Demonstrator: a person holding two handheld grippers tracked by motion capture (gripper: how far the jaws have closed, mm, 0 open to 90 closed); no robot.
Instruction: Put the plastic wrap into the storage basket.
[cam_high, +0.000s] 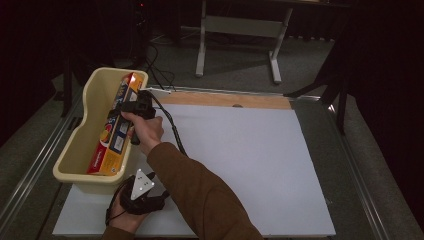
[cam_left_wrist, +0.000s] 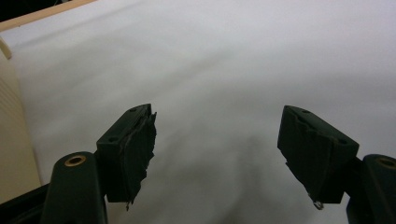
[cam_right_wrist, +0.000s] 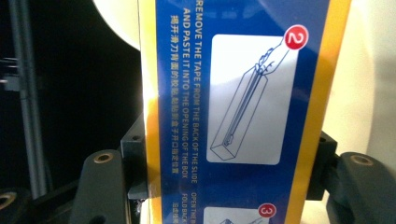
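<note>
Right tool (cam_high: 131, 106) sits at the upper left of the high view, its jaws on either side of the long blue-and-yellow box (cam_high: 114, 131). In the right gripper view the box (cam_right_wrist: 238, 112) runs straight up the middle of the frame with a black jaw hard against each long edge; whether the pads press or have just let go I cannot tell for certain, but contact on both sides reads as a grasp across the narrow width.

Box lies inside the cream tub (cam_high: 75, 150) at the left of the high view, leaning along the tub's right wall. Long axis runs from lower left to upper right of that frame, upper end propped over the far rim. Tool crosses this axis at right angles, near the upper half of the box.

Left tool (cam_high: 141, 192) rests low in the frame on the white bench (cam_high: 260, 165), just below the tub's near end. Its jaws stand wide apart with nothing between them (cam_left_wrist: 217, 154).

Judgement: the right hand is the working one; the next move turns on the box's lean along the tub wall.
</note>
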